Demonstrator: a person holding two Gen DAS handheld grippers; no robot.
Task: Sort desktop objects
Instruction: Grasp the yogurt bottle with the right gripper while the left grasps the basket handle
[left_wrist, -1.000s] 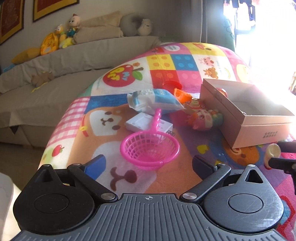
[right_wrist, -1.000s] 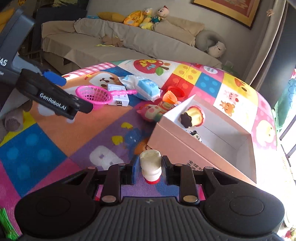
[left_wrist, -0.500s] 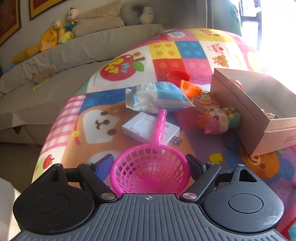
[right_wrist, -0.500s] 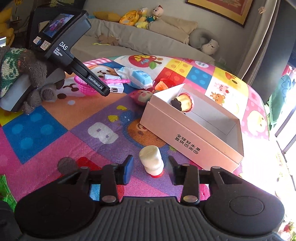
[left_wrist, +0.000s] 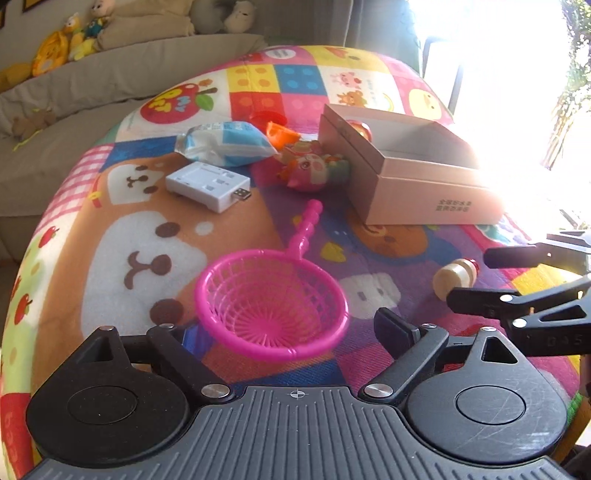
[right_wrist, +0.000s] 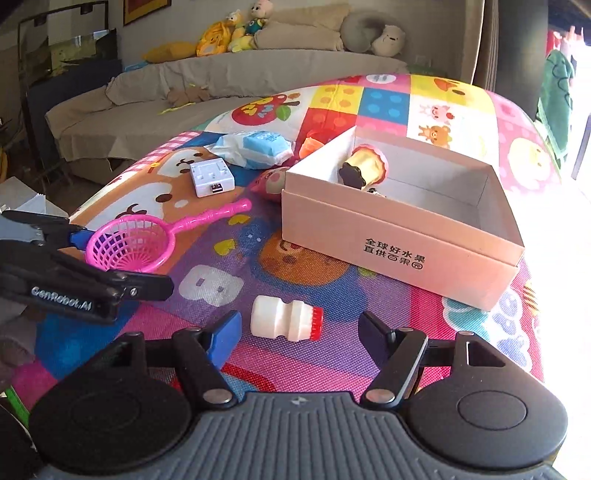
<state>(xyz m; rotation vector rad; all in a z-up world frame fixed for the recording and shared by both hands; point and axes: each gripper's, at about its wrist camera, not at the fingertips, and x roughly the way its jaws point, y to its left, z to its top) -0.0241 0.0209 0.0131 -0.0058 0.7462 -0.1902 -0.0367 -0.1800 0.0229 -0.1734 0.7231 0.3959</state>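
A bright patchwork play mat (right_wrist: 388, 99) carries everything: a pink strainer (right_wrist: 129, 245) at left, a small white bottle (right_wrist: 286, 319) on its side at lower centre, a cardboard box (right_wrist: 399, 243) at right, and a white adapter (right_wrist: 212, 177) and a tissue pack (right_wrist: 255, 147) above.

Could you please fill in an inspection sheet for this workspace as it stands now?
Surface: colourful play mat, patterned squares.
Job's things: pink strainer on the mat between the left gripper's fingers; small white bottle lying on its side between the right gripper's fingers; open cardboard box holding a toy cupcake.
Clutter: white adapter, wipes pack, pink toy, orange piece.
Grippers: left gripper opening, pads clear of the strainer; right gripper opening, pads clear of the bottle.
Cables: nothing seen.
Surroundings: sofa with plush toys.
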